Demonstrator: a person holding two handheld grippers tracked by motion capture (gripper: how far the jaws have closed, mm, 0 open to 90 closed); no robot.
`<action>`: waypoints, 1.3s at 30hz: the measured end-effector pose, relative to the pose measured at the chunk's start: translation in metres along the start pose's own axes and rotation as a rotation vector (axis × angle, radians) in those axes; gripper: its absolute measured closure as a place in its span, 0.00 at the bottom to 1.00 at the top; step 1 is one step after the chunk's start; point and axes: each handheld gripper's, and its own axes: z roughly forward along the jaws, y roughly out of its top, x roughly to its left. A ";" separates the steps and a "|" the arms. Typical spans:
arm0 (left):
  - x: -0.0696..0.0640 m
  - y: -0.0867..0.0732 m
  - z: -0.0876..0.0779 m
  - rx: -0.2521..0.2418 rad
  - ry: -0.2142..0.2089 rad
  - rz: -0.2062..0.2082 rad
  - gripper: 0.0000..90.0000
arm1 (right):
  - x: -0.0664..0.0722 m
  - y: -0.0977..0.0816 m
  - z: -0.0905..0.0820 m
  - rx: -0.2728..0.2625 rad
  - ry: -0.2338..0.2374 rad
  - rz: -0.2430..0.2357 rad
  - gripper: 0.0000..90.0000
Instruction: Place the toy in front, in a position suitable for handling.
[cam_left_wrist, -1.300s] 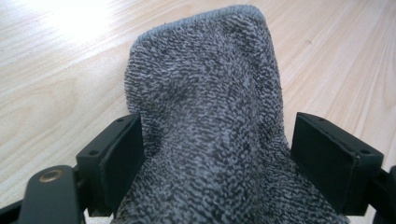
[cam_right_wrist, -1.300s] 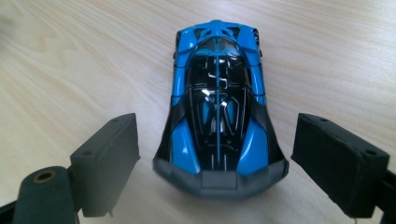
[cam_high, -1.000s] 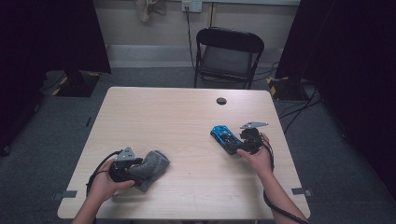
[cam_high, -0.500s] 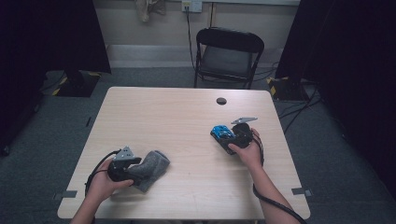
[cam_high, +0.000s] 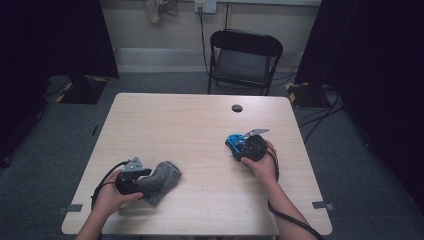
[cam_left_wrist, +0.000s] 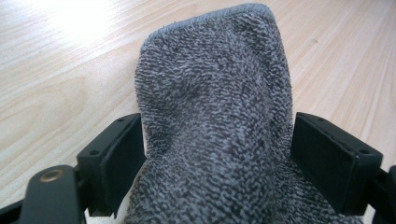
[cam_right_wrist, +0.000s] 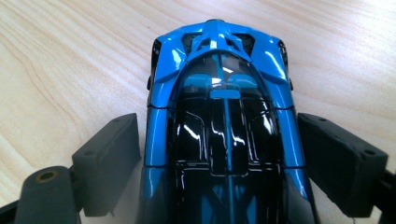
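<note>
A grey terry sock (cam_high: 164, 180) (cam_left_wrist: 215, 84) lies near the front left of the wooden table (cam_high: 190, 125). My left gripper (cam_high: 148, 182) (cam_left_wrist: 217, 154) rests at the sock's near end, open, with the sock bulging up between the jaws and brushing both pads. At the right lies a blue and black toy car (cam_high: 232, 141) (cam_right_wrist: 219, 88) on the table. My right gripper (cam_high: 241, 146) (cam_right_wrist: 219, 154) is open around the car's rear half, with a thin gap at the left pad (cam_right_wrist: 109, 158). A hand holds each gripper.
A small black round cap (cam_high: 237, 108) sits in the tabletop near the far edge. Behind the table stands a black folding chair (cam_high: 245, 55). Cables run over the grey floor at the right (cam_high: 320, 115).
My right gripper has slid left and slightly down onto the toy car, which now sits between its jaws. The left gripper and the sock have not moved.
</note>
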 end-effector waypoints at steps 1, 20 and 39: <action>0.000 0.000 0.000 -0.001 0.000 -0.001 0.19 | 0.000 0.000 0.000 0.002 0.000 -0.005 0.16; -0.001 0.000 -0.002 -0.002 0.001 0.000 0.20 | -0.001 0.002 0.001 0.002 0.012 -0.019 0.20; 0.000 0.001 -0.004 -0.007 0.011 0.009 0.20 | 0.003 0.001 -0.003 0.024 -0.005 0.003 0.21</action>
